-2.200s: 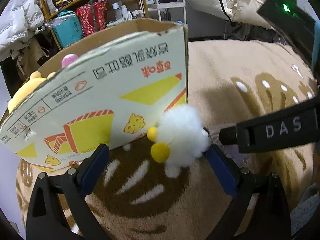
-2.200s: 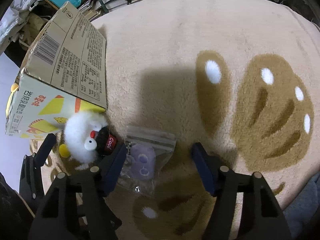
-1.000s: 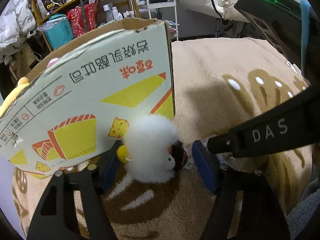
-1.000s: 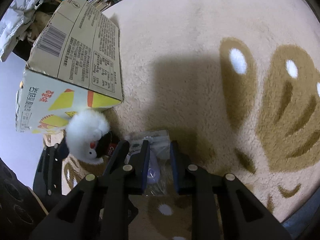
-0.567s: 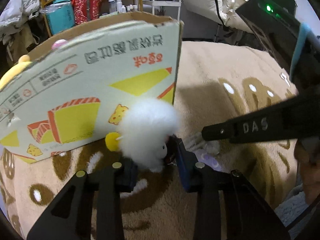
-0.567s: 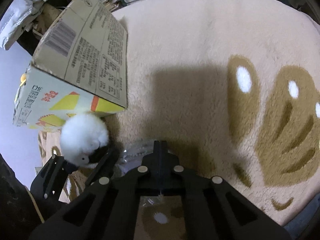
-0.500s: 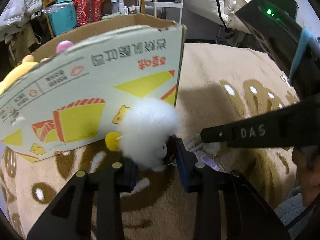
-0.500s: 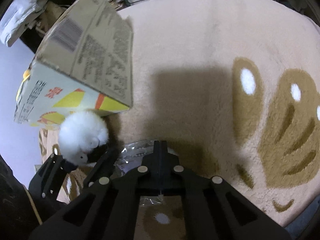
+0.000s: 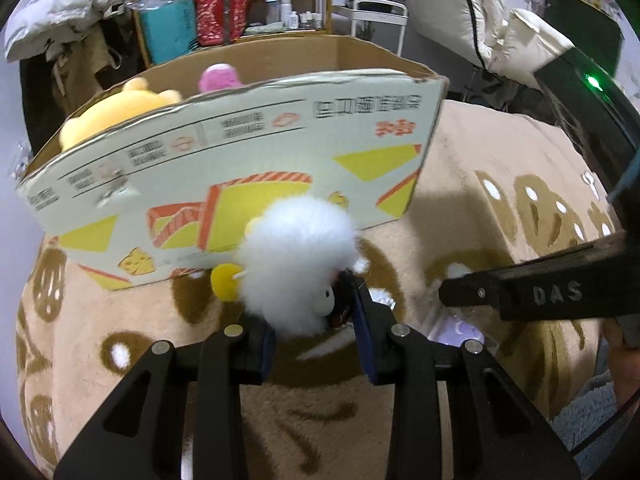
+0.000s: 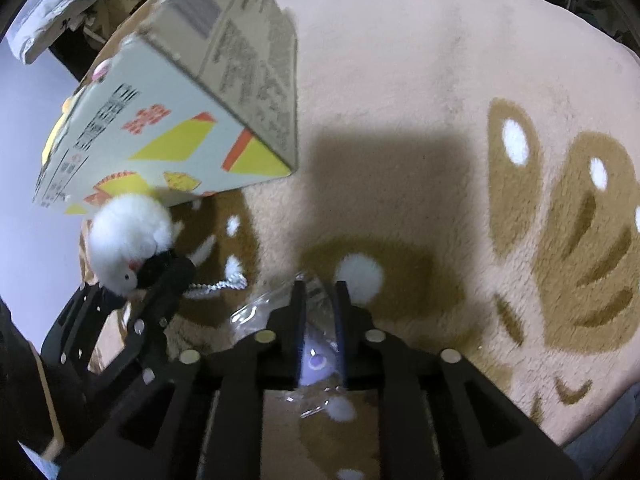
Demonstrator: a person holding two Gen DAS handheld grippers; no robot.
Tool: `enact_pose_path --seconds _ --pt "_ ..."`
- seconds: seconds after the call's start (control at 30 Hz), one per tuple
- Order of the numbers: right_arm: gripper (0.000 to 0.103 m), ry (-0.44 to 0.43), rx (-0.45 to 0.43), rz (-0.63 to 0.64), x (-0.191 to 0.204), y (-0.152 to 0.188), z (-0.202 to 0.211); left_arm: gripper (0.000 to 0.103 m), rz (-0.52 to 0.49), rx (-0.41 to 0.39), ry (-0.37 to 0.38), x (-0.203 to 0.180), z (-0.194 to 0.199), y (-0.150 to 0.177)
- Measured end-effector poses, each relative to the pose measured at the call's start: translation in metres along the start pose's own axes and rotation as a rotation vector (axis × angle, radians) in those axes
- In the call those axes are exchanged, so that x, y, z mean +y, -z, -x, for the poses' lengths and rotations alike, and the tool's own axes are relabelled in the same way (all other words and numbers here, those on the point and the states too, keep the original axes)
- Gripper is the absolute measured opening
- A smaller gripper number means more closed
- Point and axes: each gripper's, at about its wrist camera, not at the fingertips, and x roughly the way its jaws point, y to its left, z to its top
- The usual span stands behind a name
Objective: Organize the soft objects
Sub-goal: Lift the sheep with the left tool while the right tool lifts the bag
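A white fluffy plush toy (image 9: 296, 256) with yellow feet and a dark cap is squeezed between the blue pads of my left gripper (image 9: 312, 320), which is shut on it just in front of the cardboard box (image 9: 240, 152). The right wrist view shows the same toy (image 10: 128, 236) at the left, beside the box (image 10: 168, 120). My right gripper (image 10: 318, 292) pinches a clear plastic bag (image 10: 256, 312) with a small purple toy inside. Its jaws are opening a little, with the bag still between them. The bag (image 9: 456, 328) lies partly hidden under the right gripper's black finger (image 9: 520, 296).
The open box holds a yellow plush (image 9: 116, 112) and a pink one (image 9: 218, 76). Everything sits on a beige rug (image 10: 400, 100) with brown paw-like patterns. Behind the box stand a cluttered shelf (image 9: 224, 0) and a white cart (image 9: 376, 12).
The left jaws closed on the white plush and carried it along the box front. The right jaws closed on the bag, and a narrow gap now shows between them.
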Motion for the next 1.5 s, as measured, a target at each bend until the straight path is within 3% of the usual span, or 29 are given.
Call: enact_pose_path --seconds 0.07,0.33,0.5,0.6,0.87,0.97,1.1,1.33,1.5 --pt "0.051 0.003 0.001 0.012 0.004 0.004 0.001 0.033 0.021 0.000 -0.002 0.006 0.001 -0.001" --pt "0.053 0.024 0.042 0.055 0.011 0.029 -0.001 0.033 0.050 0.003 -0.003 0.021 0.002 -0.001" --pt "0.070 0.030 0.067 0.111 0.034 0.049 -0.009 0.033 0.045 0.011 -0.005 0.020 -0.003 0.000" --pt "0.073 0.045 0.080 0.143 0.052 0.060 -0.009 0.033 0.032 0.011 -0.008 0.017 -0.005 0.000" --pt "0.070 0.097 0.087 0.184 0.063 0.065 -0.020 0.033 0.050 0.010 0.007 0.018 -0.002 0.001" --pt "0.056 0.115 0.086 0.174 0.059 0.069 -0.020 0.033 0.019 -0.008 -0.004 0.014 0.005 0.001" --pt "0.048 0.114 0.067 0.190 0.061 0.071 -0.016 0.033 0.007 -0.011 -0.006 0.011 0.015 0.003" --pt "0.047 0.096 0.007 0.176 0.067 0.077 -0.008 0.033 -0.020 -0.047 -0.045 0.008 0.038 0.003" --pt "0.047 0.085 -0.081 0.157 0.065 0.082 0.011 0.033 0.016 -0.077 -0.053 0.016 0.056 0.001"
